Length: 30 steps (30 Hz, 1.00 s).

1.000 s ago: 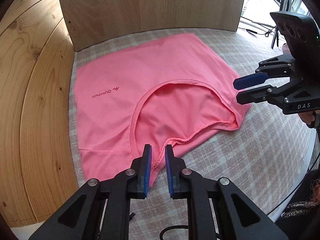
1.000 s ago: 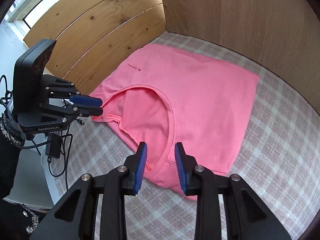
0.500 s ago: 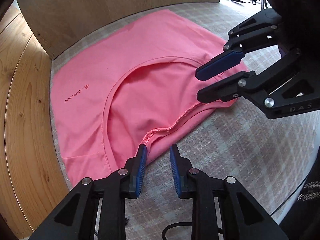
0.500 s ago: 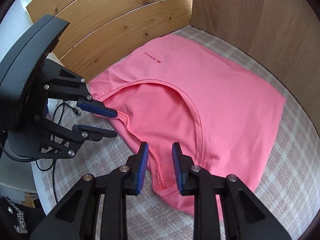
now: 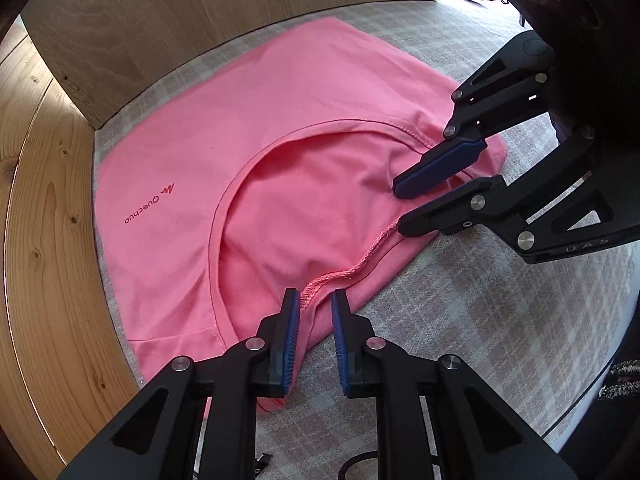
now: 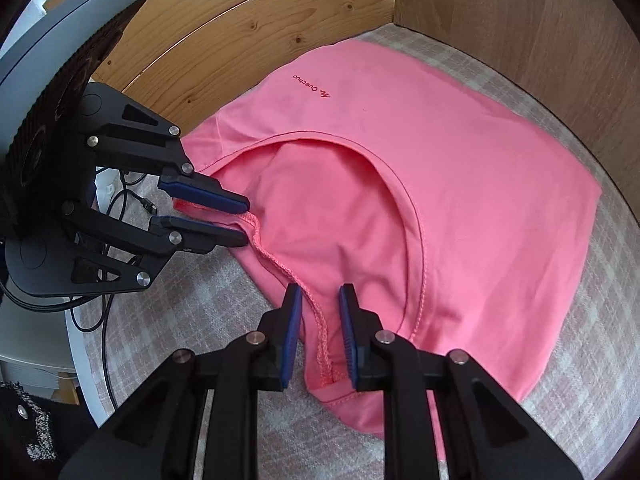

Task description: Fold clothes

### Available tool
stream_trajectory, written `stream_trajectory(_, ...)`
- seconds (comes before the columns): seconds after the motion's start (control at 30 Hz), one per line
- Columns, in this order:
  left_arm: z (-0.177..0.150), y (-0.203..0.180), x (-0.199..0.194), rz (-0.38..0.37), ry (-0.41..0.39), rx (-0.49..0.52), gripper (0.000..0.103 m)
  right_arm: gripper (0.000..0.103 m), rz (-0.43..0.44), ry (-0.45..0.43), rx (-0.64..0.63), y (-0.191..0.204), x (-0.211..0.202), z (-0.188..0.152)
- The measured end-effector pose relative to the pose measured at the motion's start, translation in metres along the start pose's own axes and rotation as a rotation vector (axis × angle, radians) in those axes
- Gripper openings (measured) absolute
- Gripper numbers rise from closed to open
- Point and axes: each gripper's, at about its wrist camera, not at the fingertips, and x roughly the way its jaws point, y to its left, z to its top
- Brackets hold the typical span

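Both grippers, left [image 5: 315, 308] and right [image 6: 319, 306], straddle the shirt [image 5: 280, 128] hem, jaws closing, apparently to lift that edge for folding.

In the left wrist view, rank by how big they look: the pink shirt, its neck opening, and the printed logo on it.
1. pink shirt
2. neck opening
3. printed logo

A surface covered with a pale checked cloth [image 5: 460, 320] is bounded by wooden panels [image 5: 200, 12] at left and far. A pink garment [image 5: 288, 128] is laid flat on it, towards the far left corner.
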Motion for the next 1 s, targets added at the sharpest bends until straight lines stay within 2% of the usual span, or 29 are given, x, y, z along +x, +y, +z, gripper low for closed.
stream_trajectory(0.03, -0.001, 0.002, -0.001, 0.003, -0.002, 0.002, 0.002, 0.018, 0.002, -0.001, 0.003, 0.0, 0.0, 0.0)
stream_trajectory(0.07, -0.002, 0.004, -0.002, 0.001, -0.003, 0.001, 0.0, 0.018, 0.007, -0.001, 0.013, -0.002, -0.001, 0.0)
stream_trajectory(0.2, -0.01, 0.012, -0.016, -0.016, 0.0, -0.027, 0.0, 0.016, 0.029, -0.009, 0.05, -0.006, -0.006, -0.002)
stream_trajectory(0.33, -0.015, 0.008, -0.034, -0.03, -0.016, -0.018, 0.008, 0.018, 0.067, -0.051, 0.07, -0.005, -0.02, 0.0)
stream_trajectory(0.37, -0.014, 0.007, -0.037, -0.032, -0.029, -0.016, 0.015, 0.018, 0.061, -0.058, 0.07, -0.004, -0.021, 0.001)
stream_trajectory(0.43, -0.012, 0.006, -0.038, -0.046, -0.052, -0.031, 0.022, 0.018, -0.006, -0.013, 0.053, -0.004, -0.01, 0.005)
stream_trajectory(0.5, -0.011, -0.002, -0.024, -0.061, -0.013, -0.029, 0.023, 0.018, -0.061, 0.03, 0.022, -0.003, 0.0, 0.003)
stream_trajectory(0.57, -0.019, -0.009, -0.012, -0.028, 0.039, 0.001, 0.022, 0.018, -0.079, 0.05, -0.001, -0.001, -0.005, 0.0)
stream_trajectory(0.6, -0.021, -0.012, -0.019, -0.024, 0.013, 0.005, 0.022, 0.018, -0.084, 0.056, -0.009, 0.0, -0.008, -0.001)
stream_trajectory(0.7, -0.021, -0.009, -0.041, -0.081, -0.061, -0.071, 0.023, 0.018, -0.016, 0.01, 0.017, 0.0, -0.026, -0.005)
stream_trajectory(0.77, -0.015, -0.007, -0.048, -0.118, -0.107, -0.116, 0.025, 0.02, -0.005, -0.016, 0.091, -0.007, -0.025, -0.004)
stream_trajectory(0.83, -0.006, -0.01, -0.044, -0.114, -0.13, -0.127, 0.025, 0.02, -0.013, -0.011, 0.148, -0.014, -0.017, -0.006)
stream_trajectory(0.87, -0.001, -0.013, -0.037, -0.139, -0.133, -0.128, 0.025, 0.021, -0.019, 0.018, 0.158, -0.016, -0.009, -0.011)
stream_trajectory(0.93, 0.001, -0.018, -0.02, -0.19, -0.09, -0.134, 0.025, 0.021, -0.016, 0.022, 0.146, -0.011, -0.012, -0.015)
stream_trajectory(0.97, 0.0, -0.021, -0.012, -0.182, -0.06, -0.112, 0.025, 0.02, -0.028, 0.028, 0.143, -0.008, -0.02, -0.017)
stream_trajectory(1.0, -0.005, -0.029, -0.019, -0.152, -0.072, -0.084, 0.025, 0.02, -0.042, 0.03, 0.139, -0.005, -0.028, -0.019)
